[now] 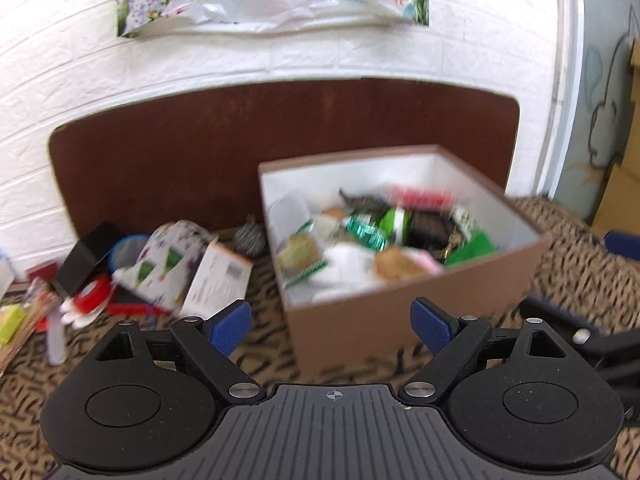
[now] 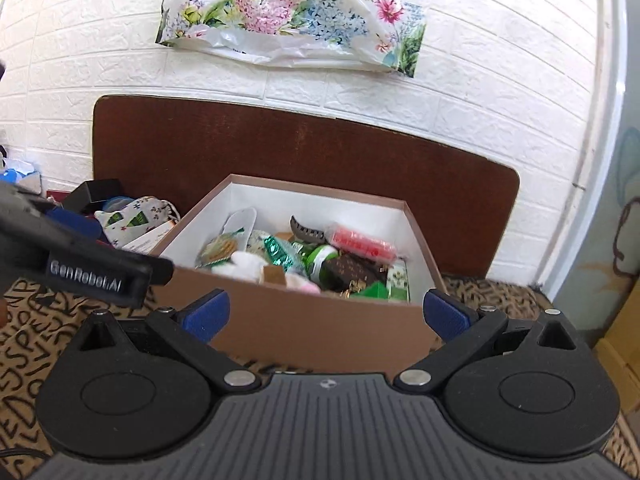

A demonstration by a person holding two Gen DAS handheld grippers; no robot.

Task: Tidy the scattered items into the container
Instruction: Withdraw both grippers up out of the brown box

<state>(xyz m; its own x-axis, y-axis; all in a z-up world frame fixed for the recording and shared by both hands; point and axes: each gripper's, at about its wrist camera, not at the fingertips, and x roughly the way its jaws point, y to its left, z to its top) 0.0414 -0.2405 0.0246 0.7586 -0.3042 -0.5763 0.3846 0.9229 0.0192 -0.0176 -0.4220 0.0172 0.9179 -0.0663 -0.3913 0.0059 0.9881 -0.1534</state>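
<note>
Between picks: both hand-held grippers empty, box part-filled.

Left hand-held gripper [image 1: 331, 322] and right hand-held gripper [image 2: 326, 314] stand spread wide, holding nothing. The brown box [image 2: 304, 326] sits on the patterned cloth, crowded with packets. Loose items [image 1: 160, 268] remain just left of it; next move likely calls for reaching left.

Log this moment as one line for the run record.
left gripper: open, empty | right gripper: open, empty | box: partly filled | pile: left of box, not yet packed

Patterned bedspread [image 1: 580, 264] under box [image 1: 400, 320], clutter [image 1: 160, 268].
</note>
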